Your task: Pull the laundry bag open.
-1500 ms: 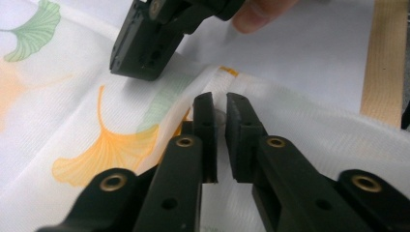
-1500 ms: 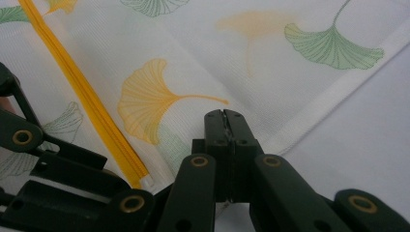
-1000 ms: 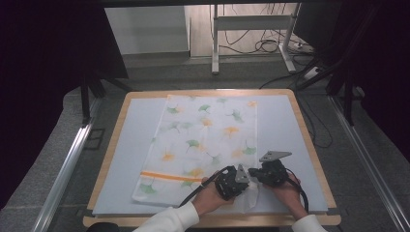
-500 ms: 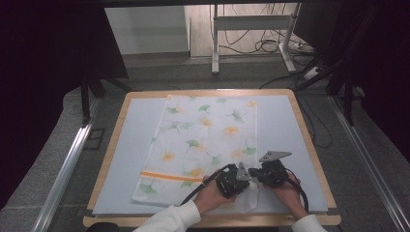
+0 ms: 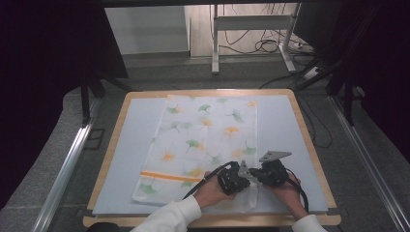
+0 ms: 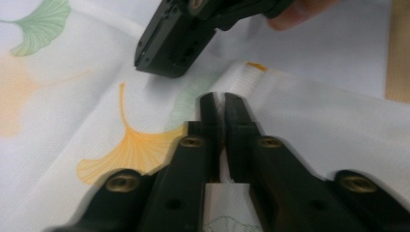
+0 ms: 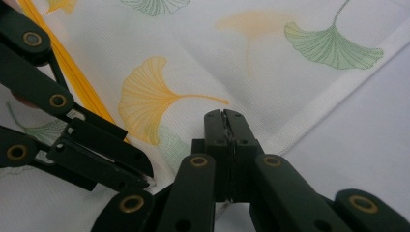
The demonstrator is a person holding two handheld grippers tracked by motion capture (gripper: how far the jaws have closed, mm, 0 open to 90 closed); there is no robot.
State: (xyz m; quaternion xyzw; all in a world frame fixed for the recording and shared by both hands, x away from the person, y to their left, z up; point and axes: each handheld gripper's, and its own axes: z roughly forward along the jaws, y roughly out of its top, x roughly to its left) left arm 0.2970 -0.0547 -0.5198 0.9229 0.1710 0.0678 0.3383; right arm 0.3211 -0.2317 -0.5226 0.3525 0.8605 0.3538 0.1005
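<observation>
While both claws stay clamped, cloth [image 5: 208, 140] unmoved.

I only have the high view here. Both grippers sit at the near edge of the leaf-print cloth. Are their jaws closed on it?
Observer: Yes. In the left gripper view, the left gripper is shut on a raised fold of the cloth.
Operator: And the right one?
Observer: The right gripper is shut on the cloth too, near its hemmed edge.
Operator: What print lies by that grip?
Observer: An orange leaf, just beside the closed jaws.
</observation>
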